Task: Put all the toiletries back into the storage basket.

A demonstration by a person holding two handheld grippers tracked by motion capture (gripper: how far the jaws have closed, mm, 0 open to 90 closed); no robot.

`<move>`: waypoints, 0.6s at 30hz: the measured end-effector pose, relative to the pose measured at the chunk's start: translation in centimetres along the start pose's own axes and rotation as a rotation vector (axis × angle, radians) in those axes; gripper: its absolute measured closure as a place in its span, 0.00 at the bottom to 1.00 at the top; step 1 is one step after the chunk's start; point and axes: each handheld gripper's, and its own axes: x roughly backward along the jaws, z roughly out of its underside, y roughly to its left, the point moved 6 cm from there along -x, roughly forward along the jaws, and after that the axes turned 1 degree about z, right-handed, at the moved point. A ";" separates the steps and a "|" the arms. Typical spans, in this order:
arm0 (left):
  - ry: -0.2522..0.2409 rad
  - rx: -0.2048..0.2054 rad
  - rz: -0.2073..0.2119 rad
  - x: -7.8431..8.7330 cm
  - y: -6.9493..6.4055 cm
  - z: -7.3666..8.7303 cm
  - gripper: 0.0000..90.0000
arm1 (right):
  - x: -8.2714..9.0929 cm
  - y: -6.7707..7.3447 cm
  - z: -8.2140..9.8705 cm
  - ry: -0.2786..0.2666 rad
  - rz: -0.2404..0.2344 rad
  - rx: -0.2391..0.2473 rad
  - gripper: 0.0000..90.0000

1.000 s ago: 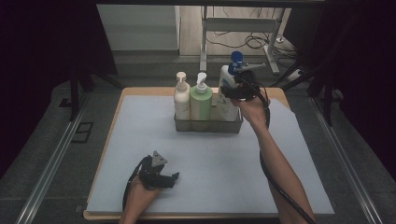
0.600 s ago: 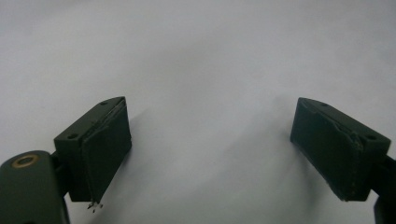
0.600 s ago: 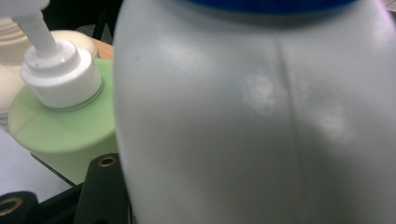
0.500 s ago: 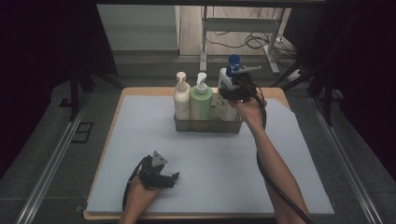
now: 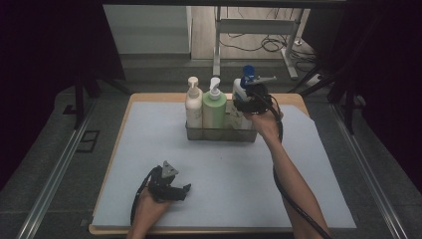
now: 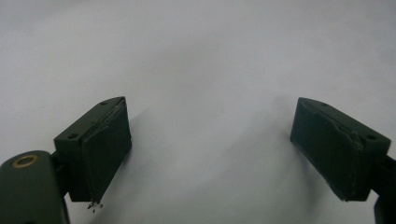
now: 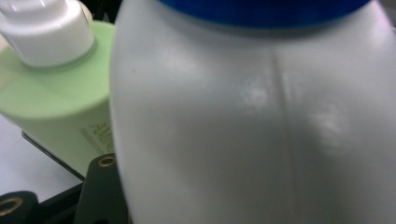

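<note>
High view: right gripper (image 5: 249,103), clamped on the white blue-capped plastic bottle (image 5: 240,94), has lowered it into the metal caddy (image 5: 219,134), so release seems next; left gripper (image 5: 180,190) rests open, empty.

Three bottles (image 5: 214,107), one basket (image 5: 219,134)

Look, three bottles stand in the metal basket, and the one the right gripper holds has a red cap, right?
Not quite. The cap on the white bottle held by the right gripper is blue, not red; the high view shows it. The rest is right: three bottles stand in the metal basket.
</note>
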 end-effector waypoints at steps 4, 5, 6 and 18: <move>0.000 0.003 0.000 0.0 0.0 0.0 0.13 | -0.4 -0.1 0.6 0.009 0.011 0.005 0.45; 0.000 0.000 0.000 0.0 0.0 0.0 0.13 | -0.4 -0.2 0.7 0.010 0.008 0.001 0.45; 0.000 0.000 0.000 0.0 0.0 0.0 0.13 | -0.5 -0.3 0.9 0.013 0.013 0.007 0.45; 0.000 0.000 0.000 0.0 0.0 0.0 0.13 | -1.3 -0.6 2.4 0.034 0.009 -0.007 0.45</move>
